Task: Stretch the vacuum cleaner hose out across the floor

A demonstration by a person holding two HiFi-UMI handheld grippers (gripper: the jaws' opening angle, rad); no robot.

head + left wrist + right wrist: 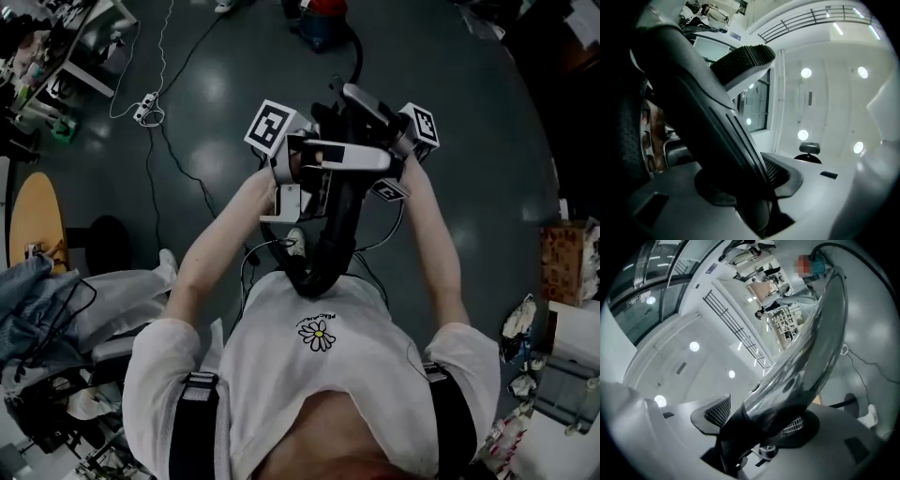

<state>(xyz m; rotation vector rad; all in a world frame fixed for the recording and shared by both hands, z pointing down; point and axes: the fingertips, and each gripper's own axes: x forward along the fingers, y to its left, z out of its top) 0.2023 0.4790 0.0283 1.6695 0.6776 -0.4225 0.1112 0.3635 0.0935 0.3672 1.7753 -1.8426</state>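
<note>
The person is holding the thick black bendy vacuum hose (330, 234) up near the chest, far from the red and blue vacuum cleaner body (322, 21). The left gripper (298, 178) is squeezing the hose's dark plastic handle (693, 103). The right gripper (394, 155) is squeezing its shiny silver tube (806, 352). I think two tight grips are for pulling the hose long, away from the vacuum cleaner body.

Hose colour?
The hose is black; it shows best in the head view.
</note>
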